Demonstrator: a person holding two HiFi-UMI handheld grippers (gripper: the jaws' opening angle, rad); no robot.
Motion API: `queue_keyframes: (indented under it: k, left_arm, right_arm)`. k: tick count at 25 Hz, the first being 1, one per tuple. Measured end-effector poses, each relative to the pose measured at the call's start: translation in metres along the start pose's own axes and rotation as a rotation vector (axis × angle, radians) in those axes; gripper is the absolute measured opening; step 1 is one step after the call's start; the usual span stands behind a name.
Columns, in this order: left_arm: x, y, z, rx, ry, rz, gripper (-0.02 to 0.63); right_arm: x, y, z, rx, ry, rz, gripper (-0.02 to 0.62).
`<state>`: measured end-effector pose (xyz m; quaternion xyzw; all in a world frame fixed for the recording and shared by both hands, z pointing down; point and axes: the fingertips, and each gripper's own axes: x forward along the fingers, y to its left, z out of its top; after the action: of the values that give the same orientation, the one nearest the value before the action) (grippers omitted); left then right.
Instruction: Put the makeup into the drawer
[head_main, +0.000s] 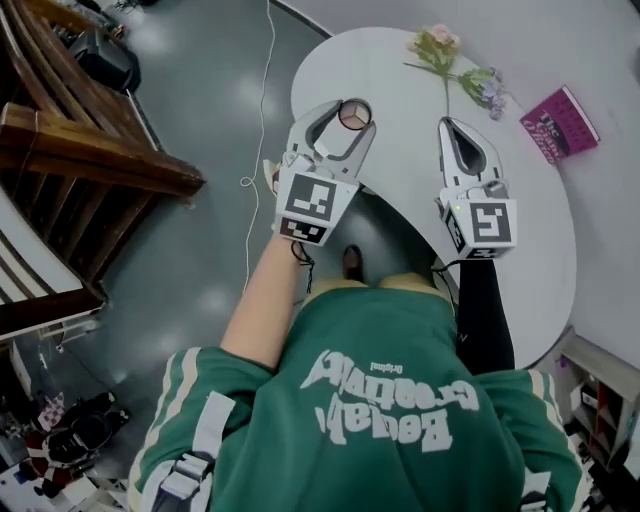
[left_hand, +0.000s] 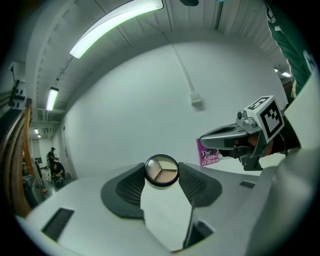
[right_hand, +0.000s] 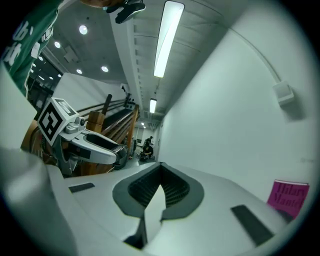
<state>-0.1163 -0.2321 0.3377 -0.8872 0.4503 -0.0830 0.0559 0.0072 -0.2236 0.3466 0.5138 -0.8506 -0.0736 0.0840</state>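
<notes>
At far left, dark wooden slatted furniture (head_main: 90, 150) on grey floor. Next, the left gripper (head_main: 353, 117), spread wide and clamped on a round makeup compact (left_hand: 161, 170), pinched at the very tips, up in the air over the near-left edge of the white table (head_main: 530, 240). Further right, a sprig of flowers (head_main: 450, 60) lying on the tabletop. Then the right gripper (head_main: 448, 125), jaws pressed together, nothing between. Far right, a pink book (head_main: 558, 124) on the table
</notes>
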Motion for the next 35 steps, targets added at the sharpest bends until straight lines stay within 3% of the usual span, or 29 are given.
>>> queue_keyframes:
  k: [8,14,17,25,29,35]
  left_arm:
    - [-0.059,0.073,-0.03,-0.023,0.04,0.167,0.232]
    - [-0.081,0.095,-0.059,-0.057,0.085,0.176,0.232]
    - [-0.074,0.094,-0.114,-0.077,0.196,0.153,0.232]
    - [-0.072,0.052,-0.297,-0.179,0.593,0.015,0.232]
    - [-0.078,0.022,-0.354,-0.174,0.73,-0.086,0.232]
    - [-0.091,0.007,-0.41,-0.242,0.873,-0.103,0.232]
  right_arm:
    - [0.057,0.076,0.015,-0.018,-0.035,0.153,0.009]
    - [0.074,0.114,0.019,-0.032,-0.008,0.204,0.009]
    - [0.076,0.117,0.015,-0.041,0.015,0.205,0.009]
    - [0.069,0.101,-0.012,-0.025,0.088,0.167,0.009]
    - [0.066,0.101,-0.02,-0.048,0.117,0.165,0.009]
    - [0.065,0.1,-0.024,-0.053,0.139,0.16,0.009]
